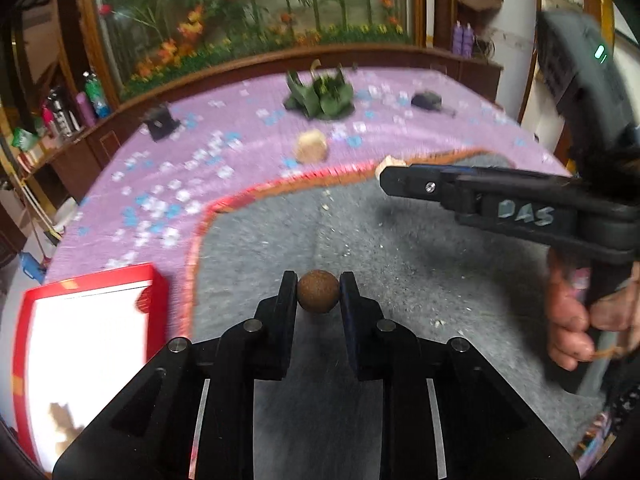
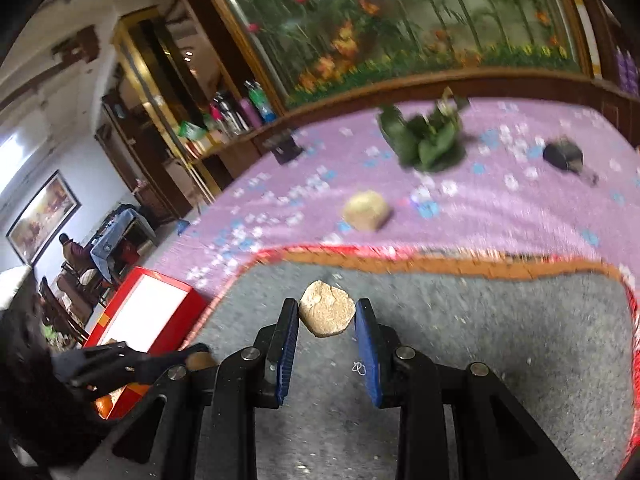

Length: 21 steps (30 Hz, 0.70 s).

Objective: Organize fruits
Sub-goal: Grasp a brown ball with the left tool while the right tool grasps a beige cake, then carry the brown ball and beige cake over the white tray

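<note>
My left gripper (image 1: pixel 318 290) is shut on a small round brown fruit (image 1: pixel 318 291) above the grey mat (image 1: pixel 400 260). My right gripper (image 2: pixel 327 312) is shut on a pale tan lumpy fruit (image 2: pixel 327 309), held over the grey mat (image 2: pixel 480 340); it also shows from the side in the left wrist view (image 1: pixel 386 178) with a bit of the pale fruit (image 1: pixel 390 161) at its tip. Another tan fruit (image 1: pixel 311 145) (image 2: pixel 367 210) lies on the purple cloth beyond the mat. A red box with a white inside (image 1: pixel 86 340) (image 2: pixel 150 314) sits at the left.
A green leafy bundle (image 1: pixel 320 98) (image 2: pixel 426 140) lies at the back of the purple flowered cloth (image 1: pixel 200 152). Two dark objects (image 1: pixel 427 101) (image 1: pixel 160 122) lie on the cloth. The mat has a red-orange border (image 2: pixel 440 260). A wooden ledge with bottles runs behind.
</note>
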Each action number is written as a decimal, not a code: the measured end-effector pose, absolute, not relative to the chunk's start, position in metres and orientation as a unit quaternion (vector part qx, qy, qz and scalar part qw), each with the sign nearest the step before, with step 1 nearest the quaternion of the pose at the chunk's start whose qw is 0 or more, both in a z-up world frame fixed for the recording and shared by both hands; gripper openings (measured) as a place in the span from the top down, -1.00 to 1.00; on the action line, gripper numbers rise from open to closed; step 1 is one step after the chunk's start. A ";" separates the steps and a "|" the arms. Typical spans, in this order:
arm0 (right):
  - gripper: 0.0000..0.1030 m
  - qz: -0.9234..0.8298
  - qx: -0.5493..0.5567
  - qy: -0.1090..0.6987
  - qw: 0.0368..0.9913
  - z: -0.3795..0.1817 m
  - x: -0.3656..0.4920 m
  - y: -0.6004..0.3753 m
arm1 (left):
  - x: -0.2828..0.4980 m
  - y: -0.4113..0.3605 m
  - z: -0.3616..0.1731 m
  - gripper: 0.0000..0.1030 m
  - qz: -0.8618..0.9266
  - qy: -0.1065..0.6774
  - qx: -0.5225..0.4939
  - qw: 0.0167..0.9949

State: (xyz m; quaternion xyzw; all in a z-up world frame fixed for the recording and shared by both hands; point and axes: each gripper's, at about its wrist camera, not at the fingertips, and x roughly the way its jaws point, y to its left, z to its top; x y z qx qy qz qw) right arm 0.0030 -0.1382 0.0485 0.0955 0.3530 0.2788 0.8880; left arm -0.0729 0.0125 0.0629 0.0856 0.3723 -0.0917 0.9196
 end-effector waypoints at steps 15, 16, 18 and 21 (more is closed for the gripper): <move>0.45 0.241 -0.078 0.263 0.931 0.080 -0.073 -0.064 | -0.158 0.100 0.103 0.60 -0.027 0.327 0.023 0.944; 0.45 0.242 -0.088 0.257 0.932 0.084 -0.079 -0.058 | -0.161 0.110 0.103 0.60 -0.020 0.325 0.016 0.945; 0.45 0.242 -0.111 0.243 0.933 0.091 -0.091 -0.044 | -0.166 0.121 0.103 0.60 -0.012 0.322 0.005 0.947; 0.46 0.243 -0.133 0.226 0.934 0.101 -0.104 -0.027 | -0.175 0.141 0.103 0.60 0.008 0.318 -0.008 0.948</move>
